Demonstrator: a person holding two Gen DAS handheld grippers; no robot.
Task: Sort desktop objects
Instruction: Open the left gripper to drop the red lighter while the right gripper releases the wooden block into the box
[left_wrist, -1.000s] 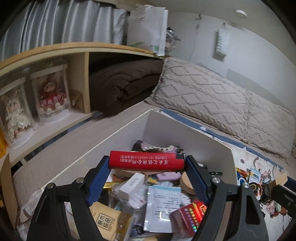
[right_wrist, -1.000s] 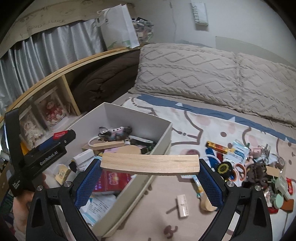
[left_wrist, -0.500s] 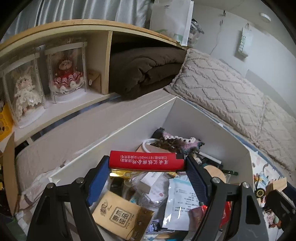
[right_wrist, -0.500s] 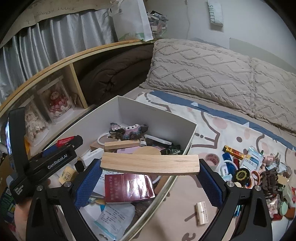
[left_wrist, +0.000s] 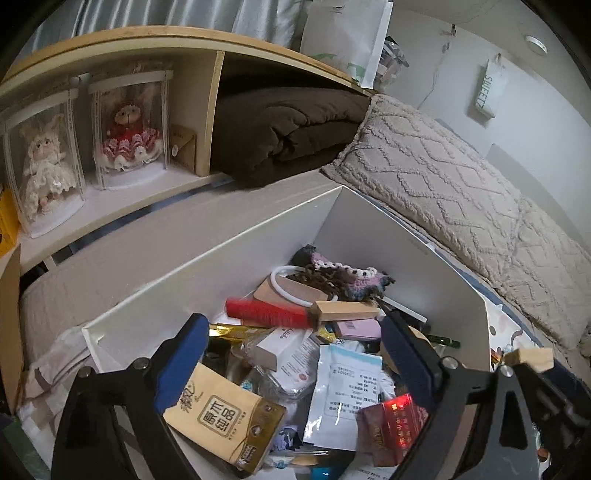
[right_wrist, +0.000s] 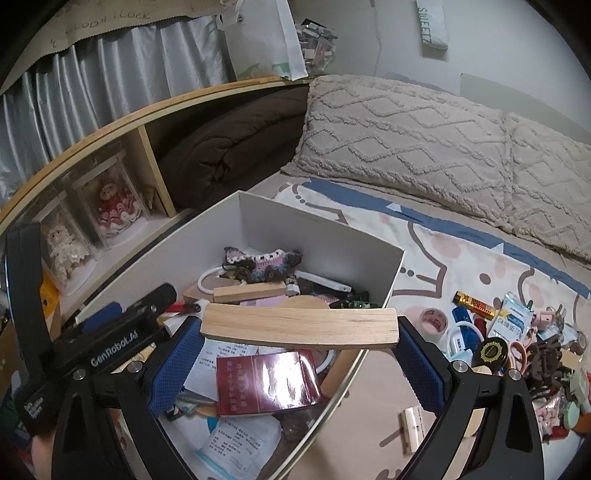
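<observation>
An open white box (left_wrist: 369, 236) full of several small items sits on the bed, and both grippers hover over it. My left gripper (left_wrist: 293, 325) has its blue jaws opening. The red tube (left_wrist: 269, 314) has slipped out from between them and shows blurred just beyond the pads, over the box's contents. My right gripper (right_wrist: 299, 332) is shut on a flat wooden slat (right_wrist: 299, 326), held crosswise above the box's (right_wrist: 314, 236) near right rim. The slat's end (left_wrist: 530, 358) also shows at the right of the left wrist view.
A pile of loose small objects (right_wrist: 498, 332) lies on the patterned sheet right of the box, with a small wooden clip (right_wrist: 410, 428) nearer. Knitted pillows (right_wrist: 406, 129) line the back. A shelf with boxed dolls (left_wrist: 125, 136) and a brown blanket (left_wrist: 288, 129) stands on the left.
The left jaws have spread and the red tube has dropped free toward the box. The right gripper still holds the slat and has shifted a little further over the box.
</observation>
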